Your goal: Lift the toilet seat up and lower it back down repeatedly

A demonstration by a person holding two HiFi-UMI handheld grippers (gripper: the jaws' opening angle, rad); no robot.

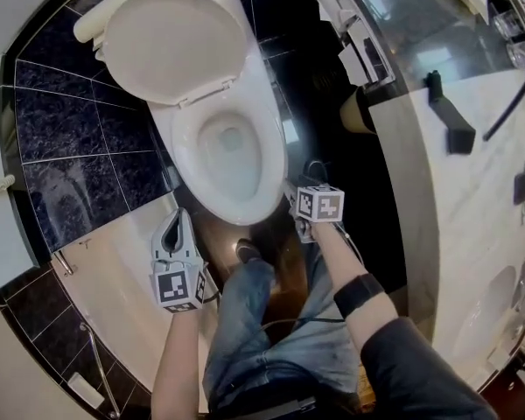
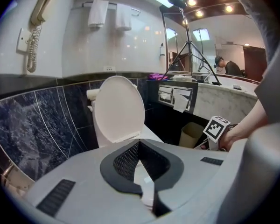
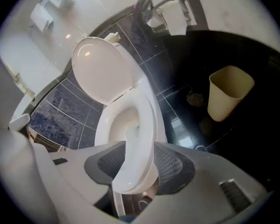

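Two tongs sit at the toilet's front. My left tongs, at seven o'clock from the toilet seat, are pressed together, empty. The seat lies down. My right tongs, at four o'clock, stand spread, the seat's front rim between them.

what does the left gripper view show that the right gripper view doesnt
Only the left gripper view: a wall phone, towels on a rail, a tripod by the mirror, and paper hanging from a holder.
Only the right gripper view: the toilet seat lying down on the bowl, its front rim between the jaws of the right gripper, and a floor drain.
Both: the raised lid, the beige bin and the dark tiled wall.
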